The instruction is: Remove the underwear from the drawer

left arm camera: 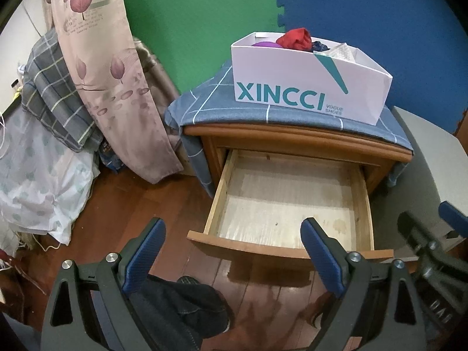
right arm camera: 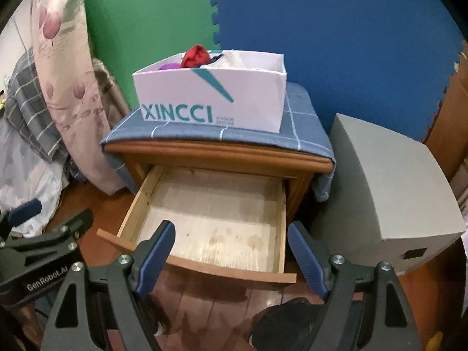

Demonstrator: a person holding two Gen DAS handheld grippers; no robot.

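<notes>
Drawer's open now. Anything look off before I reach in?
Yes: the drawer looks bare, only stained wood. The clothing, a red piece on top, sits in the white shoebox on the nightstand. Both grippers, left and right, are open and hold nothing.

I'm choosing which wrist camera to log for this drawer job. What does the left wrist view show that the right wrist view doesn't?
Only the left wrist view: the right gripper at its right edge, open.
Only the right wrist view: the whole grey box beside the nightstand, and the left gripper at its left edge.
Both: the pulled-out drawer, nothing lying in it, and the white shoe box on top holding bunched garments.
</notes>
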